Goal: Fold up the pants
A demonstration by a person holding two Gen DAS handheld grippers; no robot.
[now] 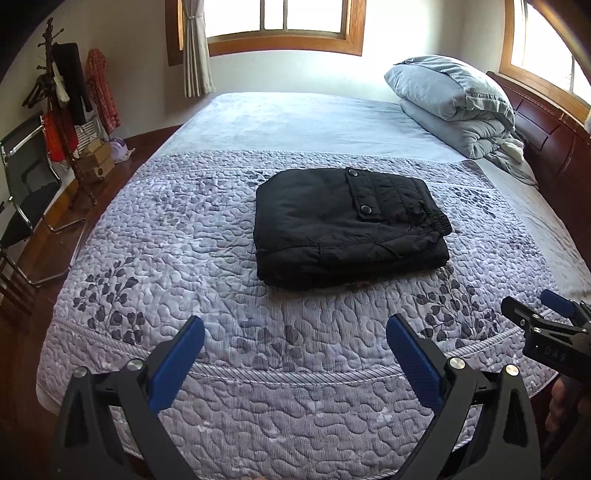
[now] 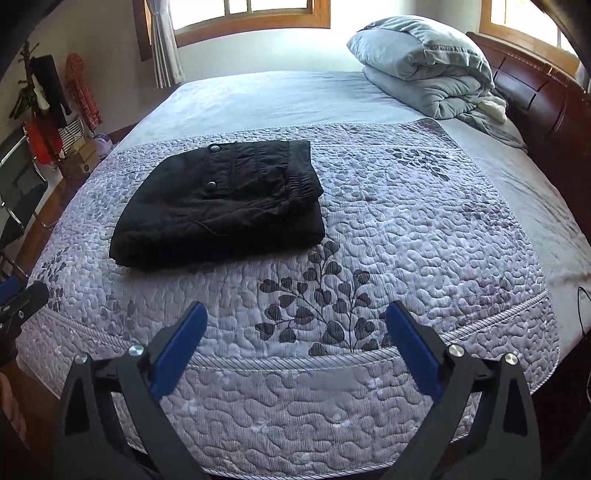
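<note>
The black pants (image 1: 351,225) lie folded into a thick, squarish bundle on my quilted bedspread (image 1: 207,229), roughly mid-bed, with the snap-buttoned pocket flap facing up and the gathered waistband end turned toward the headboard (image 1: 546,122) side. My left gripper (image 1: 295,350) hangs above the near edge of the quilt with its blue-padded fingers (image 1: 177,365) spread wide and nothing between them. My right gripper (image 2: 295,339) is just as wide apart and equally empty, hanging over the leaf print near the corded border of the quilt; in the left view it also shows at the right margin, beside my left one. Both are well apart from the pants, with a bare band of quilt between their tips and the bundle's near edge. Around the bundle the bedspread is open on every side: a wide stretch to the right toward the plain blue sheet (image 2: 258,99), and more room beyond toward the far side under the window (image 1: 284,26). The folded grey duvet and pillow (image 1: 450,99) are stacked at the far right corner against the headboard, well clear of the pants. Off the left edge of the bed stand a coat rack (image 1: 62,92) hung with clothes and a chair (image 1: 26,177).
</note>
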